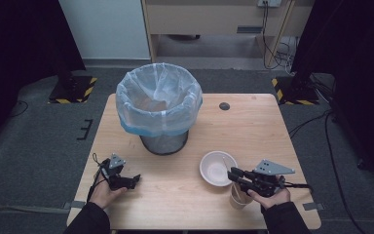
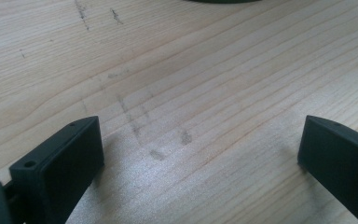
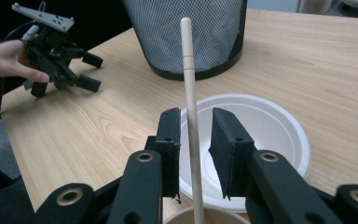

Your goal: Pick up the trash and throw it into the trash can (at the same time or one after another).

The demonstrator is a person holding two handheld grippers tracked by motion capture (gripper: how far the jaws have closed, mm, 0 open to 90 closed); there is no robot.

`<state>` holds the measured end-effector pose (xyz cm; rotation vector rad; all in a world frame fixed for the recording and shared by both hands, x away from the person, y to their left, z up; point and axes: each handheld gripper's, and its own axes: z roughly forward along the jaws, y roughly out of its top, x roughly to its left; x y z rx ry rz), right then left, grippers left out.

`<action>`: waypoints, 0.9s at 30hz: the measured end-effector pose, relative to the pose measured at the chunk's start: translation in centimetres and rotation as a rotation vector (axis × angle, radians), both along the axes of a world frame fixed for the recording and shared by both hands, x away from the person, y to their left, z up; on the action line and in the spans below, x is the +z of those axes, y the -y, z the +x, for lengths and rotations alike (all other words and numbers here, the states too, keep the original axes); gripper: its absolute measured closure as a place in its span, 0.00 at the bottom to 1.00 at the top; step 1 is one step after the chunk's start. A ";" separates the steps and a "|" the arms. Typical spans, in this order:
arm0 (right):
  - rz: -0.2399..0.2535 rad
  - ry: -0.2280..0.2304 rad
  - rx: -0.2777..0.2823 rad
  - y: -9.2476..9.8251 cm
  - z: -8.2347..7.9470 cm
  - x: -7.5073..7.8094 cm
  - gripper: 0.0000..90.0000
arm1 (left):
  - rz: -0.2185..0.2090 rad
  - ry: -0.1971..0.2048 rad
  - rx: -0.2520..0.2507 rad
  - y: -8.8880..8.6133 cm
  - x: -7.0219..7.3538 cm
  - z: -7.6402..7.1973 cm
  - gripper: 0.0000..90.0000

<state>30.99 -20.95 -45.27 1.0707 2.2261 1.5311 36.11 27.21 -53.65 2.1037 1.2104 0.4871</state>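
Observation:
A white straw (image 3: 186, 56) stands upright in a paper cup (image 3: 214, 215) near the table's front right edge. My right gripper (image 3: 196, 123) has its jaws close on either side of the straw, with a gap still showing on one side. In the high view the right gripper (image 1: 232, 174) sits over the cup (image 1: 237, 200), just right of a white bowl (image 1: 209, 170). My left gripper (image 1: 134, 180) rests low at the front left with its jaws wide apart over bare wood (image 2: 191, 70), holding nothing.
A mesh waste bin (image 1: 164, 141) lined with a pale blue bag stands at the table's back left centre. The wooden table (image 1: 253, 126) has a dark round hole (image 1: 224, 106) at the back. The left gripper (image 3: 91, 71) is seen far left, beside the bin (image 3: 191, 32).

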 end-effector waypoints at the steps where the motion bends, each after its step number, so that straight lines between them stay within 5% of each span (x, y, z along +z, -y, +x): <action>1: -0.003 -0.001 0.002 0.0 0.0 0.0 0.82 | 0.000 0.000 0.000 0.0 0.0 0.0 0.00; 16: -0.035 -0.022 0.015 0.0 0.1 -0.3 0.93 | 0.000 0.000 0.000 0.0 0.0 0.0 0.00; 27: -0.001 -0.020 0.017 0.3 0.1 0.2 0.95 | 0.000 0.000 0.000 0.0 0.0 0.0 0.00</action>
